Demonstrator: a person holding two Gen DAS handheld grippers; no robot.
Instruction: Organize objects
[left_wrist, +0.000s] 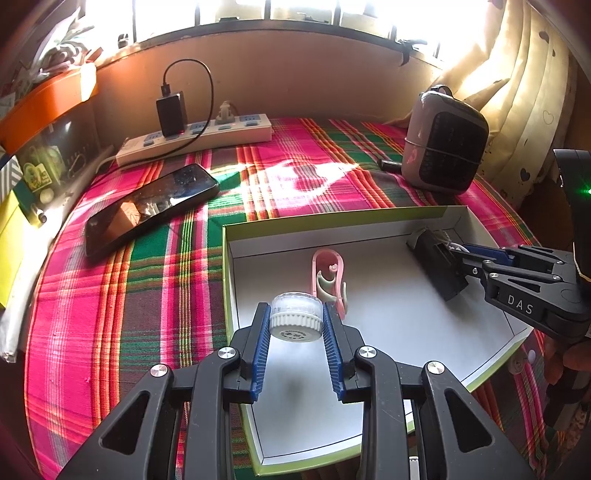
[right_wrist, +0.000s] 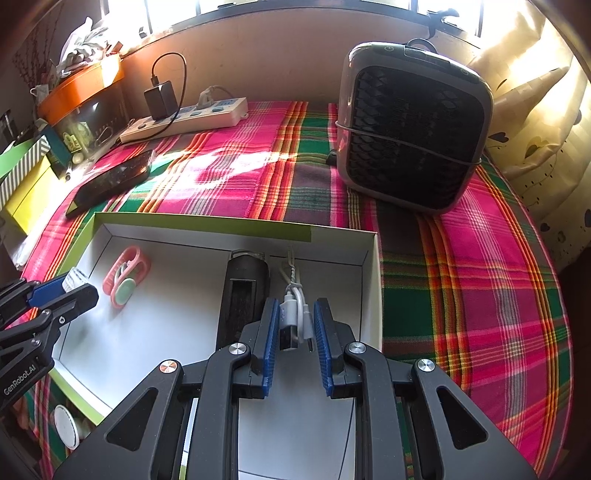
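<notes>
Both sets of jaws are closed on something: our left gripper (left_wrist: 295, 325) pinches a small jar (left_wrist: 295, 317) by its ribbed white cap, and our right gripper (right_wrist: 295, 325) clamps a bundled white cable (right_wrist: 293, 310), both just above the box (left_wrist: 332, 218). We judge the jar light, hard and somewhat slippery, best held across the ribbed cap. We expect the cable to be soft and floppy, so grip the bundle's middle. Inside the box we count one pink clip (left_wrist: 328, 277) and one black torch (left_wrist: 437, 264); outside, one phone (left_wrist: 147, 206).

plaid cloth (left_wrist: 147, 295), power strip (left_wrist: 207, 138) — heater (right_wrist: 413, 125), curtain (left_wrist: 517, 92)
</notes>
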